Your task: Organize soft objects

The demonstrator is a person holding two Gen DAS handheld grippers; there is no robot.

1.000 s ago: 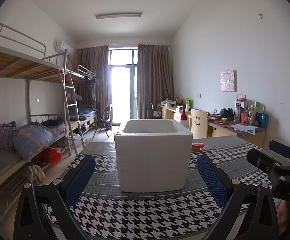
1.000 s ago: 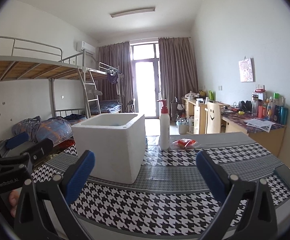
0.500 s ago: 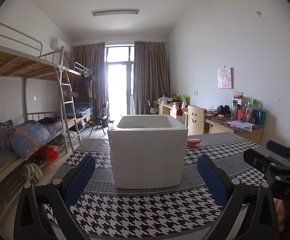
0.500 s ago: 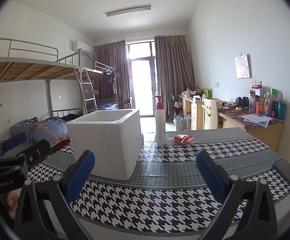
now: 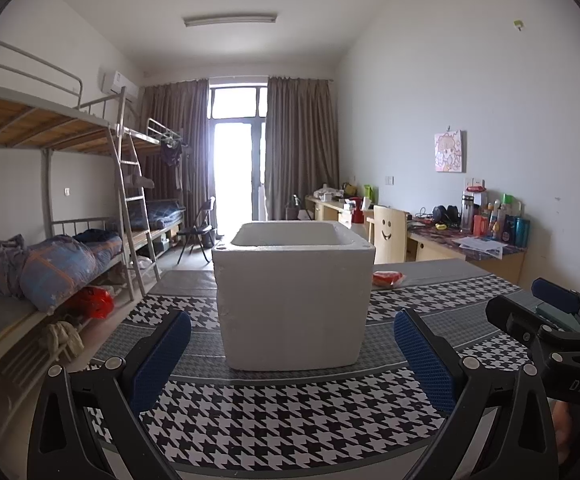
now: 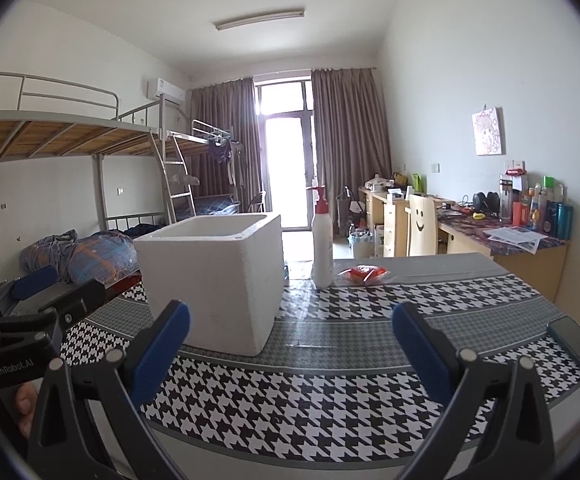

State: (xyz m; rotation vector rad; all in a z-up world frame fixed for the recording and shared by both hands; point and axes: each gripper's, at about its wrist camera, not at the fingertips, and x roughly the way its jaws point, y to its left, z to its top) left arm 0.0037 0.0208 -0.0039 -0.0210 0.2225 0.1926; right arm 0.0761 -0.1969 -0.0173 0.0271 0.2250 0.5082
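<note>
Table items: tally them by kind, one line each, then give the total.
White foam box: 1
White pump bottle with red top: 1
Red packet in clear wrap: 1
Dark phone at the table's right edge: 1
Total: 4

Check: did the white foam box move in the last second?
No. In the right wrist view the foam box keeps the same gap to the pump bottle on its right. The slight shift in frame is the camera's.
</note>
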